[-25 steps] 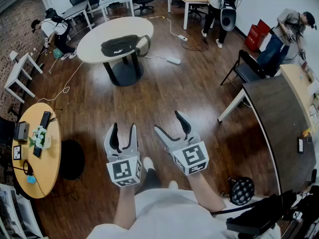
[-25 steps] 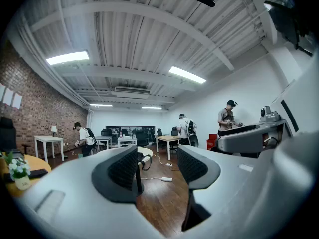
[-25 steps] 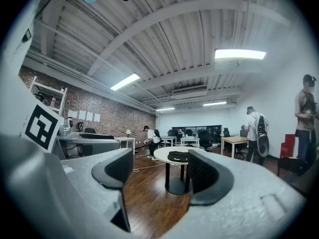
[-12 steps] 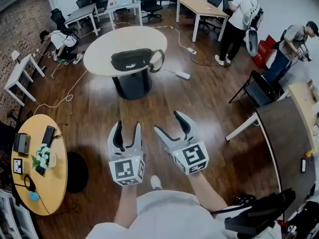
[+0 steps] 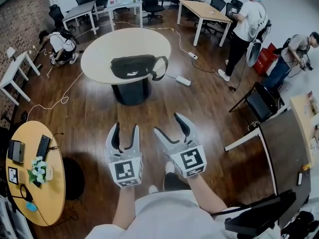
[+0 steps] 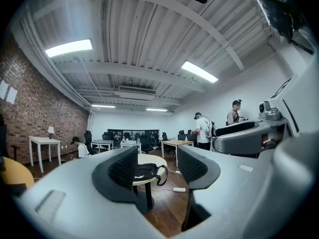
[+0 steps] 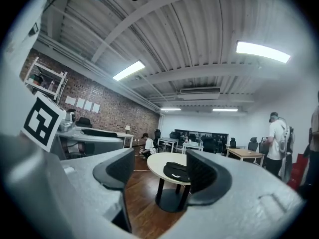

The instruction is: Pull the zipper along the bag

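I am seeing the bag point(image 5: 135, 66) lying on the round counter point(image 5: 99, 46), well ahead, its long axis running left-right. Left fingers point(image 5: 133, 137) and right fingers point(image 5: 183, 124) are hanging released, empty. The left fingers are lining up closer.

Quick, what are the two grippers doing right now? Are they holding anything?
Left gripper: jaws open, holding nothing.
Right gripper: jaws open, holding nothing.
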Demonstrator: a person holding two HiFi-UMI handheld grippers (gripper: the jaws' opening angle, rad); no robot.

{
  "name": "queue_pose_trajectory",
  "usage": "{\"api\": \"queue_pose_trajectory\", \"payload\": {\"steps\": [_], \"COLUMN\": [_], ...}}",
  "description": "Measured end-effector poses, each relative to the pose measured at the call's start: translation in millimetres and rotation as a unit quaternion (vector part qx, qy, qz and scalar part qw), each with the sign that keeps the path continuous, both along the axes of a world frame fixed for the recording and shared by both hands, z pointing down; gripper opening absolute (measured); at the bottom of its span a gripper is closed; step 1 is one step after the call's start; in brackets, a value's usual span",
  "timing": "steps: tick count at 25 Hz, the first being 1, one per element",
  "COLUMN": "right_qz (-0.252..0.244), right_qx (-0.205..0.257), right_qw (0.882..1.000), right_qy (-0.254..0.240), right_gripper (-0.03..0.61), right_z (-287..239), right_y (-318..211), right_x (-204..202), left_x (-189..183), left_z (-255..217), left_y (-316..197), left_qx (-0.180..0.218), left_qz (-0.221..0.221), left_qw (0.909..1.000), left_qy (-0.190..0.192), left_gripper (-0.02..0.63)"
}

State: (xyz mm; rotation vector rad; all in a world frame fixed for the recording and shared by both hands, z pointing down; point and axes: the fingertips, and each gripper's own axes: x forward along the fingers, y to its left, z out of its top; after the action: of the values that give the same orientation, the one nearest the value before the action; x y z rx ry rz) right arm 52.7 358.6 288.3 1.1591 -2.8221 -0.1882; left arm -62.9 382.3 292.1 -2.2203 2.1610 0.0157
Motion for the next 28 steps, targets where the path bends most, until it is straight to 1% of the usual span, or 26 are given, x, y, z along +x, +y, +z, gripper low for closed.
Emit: {"api": "queue_pose_trajectory", "payload": {"steps": [4, 6, 8, 10, 13, 18, 20, 24, 28], "right_qz": [0.000, -0.006, -0.012, -0.013, -0.009, -0.025, -0.029, -0.048, -0.046], "right_qx": [-0.005, -0.011, -0.008, 0.003, 0.000, -0.020, -0.026, -0.044, -0.051], "right_qw": [1.000, 1.000, 0.999, 0.999, 0.999, 0.998, 0.998, 0.997, 0.997], "right_qy": [-0.015, -0.021, -0.029, -0.032, -0.033, -0.057, -0.056, -0.042, -0.040], "right_gripper": [0.311, 0.311, 0.311, 0.311, 0.311, 0.311, 0.311, 0.311, 0.311], "right_z": [8, 13, 11, 7, 6, 3, 6, 23, 40], "right_y": [-67, -107, -147, -191, -253, -313, -333, -371, -420], "right_x": [-1, -8, -13, -14, -10, -10, -15, -43, -77], "left_x": [-4, -9, -12, -16, -19, -25, -27, -47, -78], "left_z": [-1, 3, 5, 3, 3, 7, 17, 34, 43], "left_y": [-55, -93, -131, -174, -232, -286, -300, -337, -391], "left_qx": [0.006, 0.000, -0.003, 0.001, -0.003, -0.009, -0.022, -0.047, -0.043], "left_qz": [-0.005, -0.005, -0.006, -0.008, -0.015, -0.040, -0.043, -0.050, -0.042], "left_qw": [1.0000, 1.0000, 1.0000, 1.0000, 0.9999, 0.9990, 0.9987, 0.9976, 0.9981], "left_qy": [0.002, -0.001, -0.006, -0.003, -0.006, -0.015, -0.013, -0.006, -0.014], "left_gripper": [0.252, 0.252, 0.252, 0.244, 0.244, 0.242, 0.242, 0.241, 0.239]}}
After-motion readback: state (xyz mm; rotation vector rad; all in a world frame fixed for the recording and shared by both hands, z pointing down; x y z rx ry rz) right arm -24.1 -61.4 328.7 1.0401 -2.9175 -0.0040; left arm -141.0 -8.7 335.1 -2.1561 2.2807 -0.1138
